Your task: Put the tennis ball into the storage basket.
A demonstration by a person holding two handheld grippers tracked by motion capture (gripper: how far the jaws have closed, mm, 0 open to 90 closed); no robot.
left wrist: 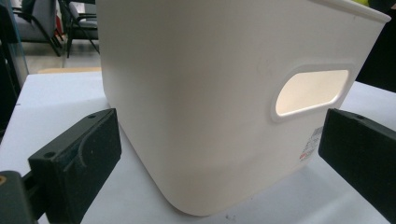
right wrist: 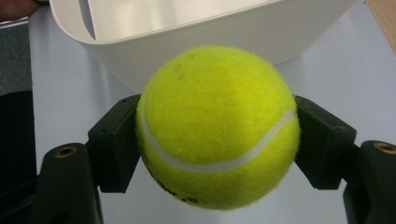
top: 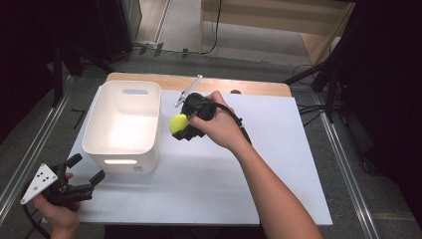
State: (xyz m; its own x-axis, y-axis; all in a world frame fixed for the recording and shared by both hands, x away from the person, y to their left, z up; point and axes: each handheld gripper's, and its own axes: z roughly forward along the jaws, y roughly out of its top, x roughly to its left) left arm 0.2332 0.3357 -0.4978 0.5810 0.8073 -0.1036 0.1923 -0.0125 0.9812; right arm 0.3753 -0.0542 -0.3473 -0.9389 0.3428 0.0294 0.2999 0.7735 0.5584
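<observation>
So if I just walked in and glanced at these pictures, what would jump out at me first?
Most likely the bright yellow fuzzy tennis ball, clamped between the black jaws of the right gripper and held just beside the white plastic storage bin. That bin stands open on the white table, left of centre. At the near left corner the left gripper points at the bin with its jaws spread and holding nothing.

One ball (top: 177, 123), yellow-green. One white tub (top: 122, 124) with two cut-out handles. Two tongs: the right tongs (top: 182, 125) and the left tongs (top: 84, 169). One desk (top: 278, 164). Two hands of one person, the left hand (top: 58, 215) and the right hand (top: 219, 127).
</observation>
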